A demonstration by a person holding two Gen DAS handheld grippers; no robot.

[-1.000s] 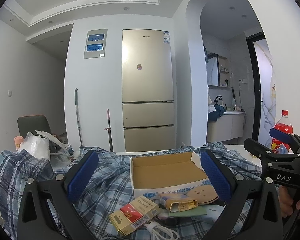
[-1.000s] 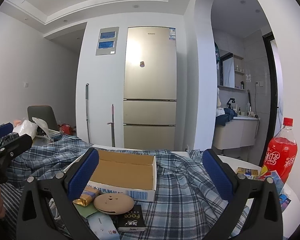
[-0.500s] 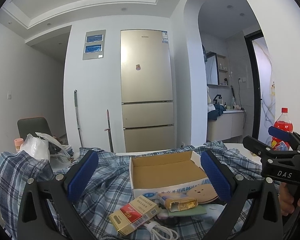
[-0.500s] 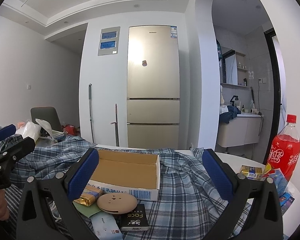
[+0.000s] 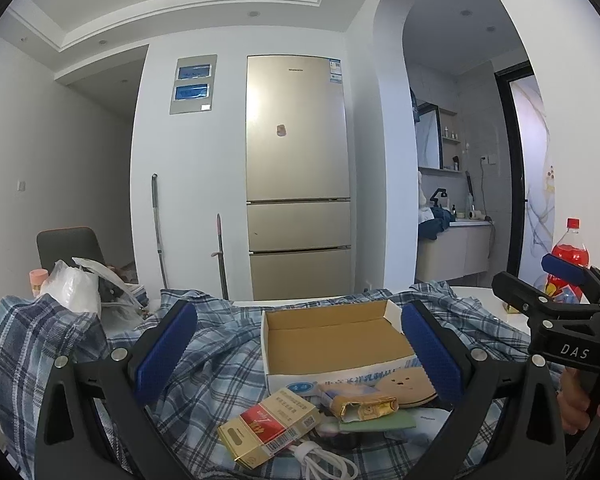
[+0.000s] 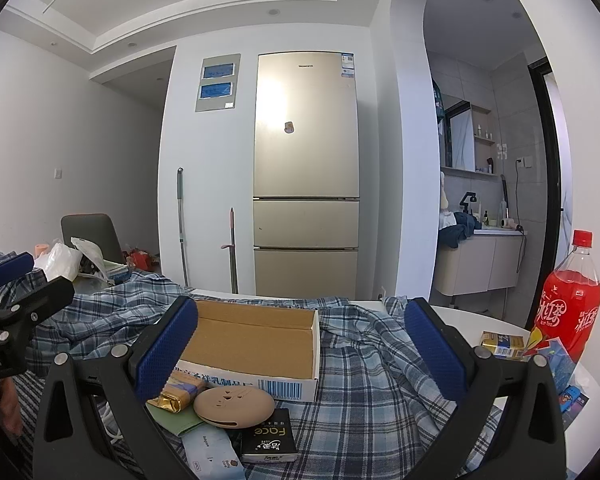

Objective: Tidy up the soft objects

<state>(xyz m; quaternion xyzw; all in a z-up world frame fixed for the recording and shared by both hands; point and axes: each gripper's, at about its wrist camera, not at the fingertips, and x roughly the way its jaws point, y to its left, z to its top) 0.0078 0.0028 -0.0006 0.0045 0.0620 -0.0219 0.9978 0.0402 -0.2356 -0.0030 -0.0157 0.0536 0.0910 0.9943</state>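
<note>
Left tool [image 5: 296, 352]: matte black plastic frame, two angled arms that widen toward the tips.
Left tool pads [image 5: 166, 354]: long royal-blue rubber strips with a fine dotted texture, one on the inner face of each arm.
Left tool screws: round silver heads at the arm joints.
Left tool marking: white lettering ending in "bot.AI" on its black side, seen from the right wrist view.
Right tool [image 6: 300, 354]: same black frame, same blue textured pads, same silver screws.
Right tool marking: white "DAS" on its black body, seen from the left wrist view.
Right hand [image 5: 580, 404]: bare skin, fingers only, no sleeve showing.
Left hand [image 6: 10, 404]: bare fingers at the frame edge.
</note>
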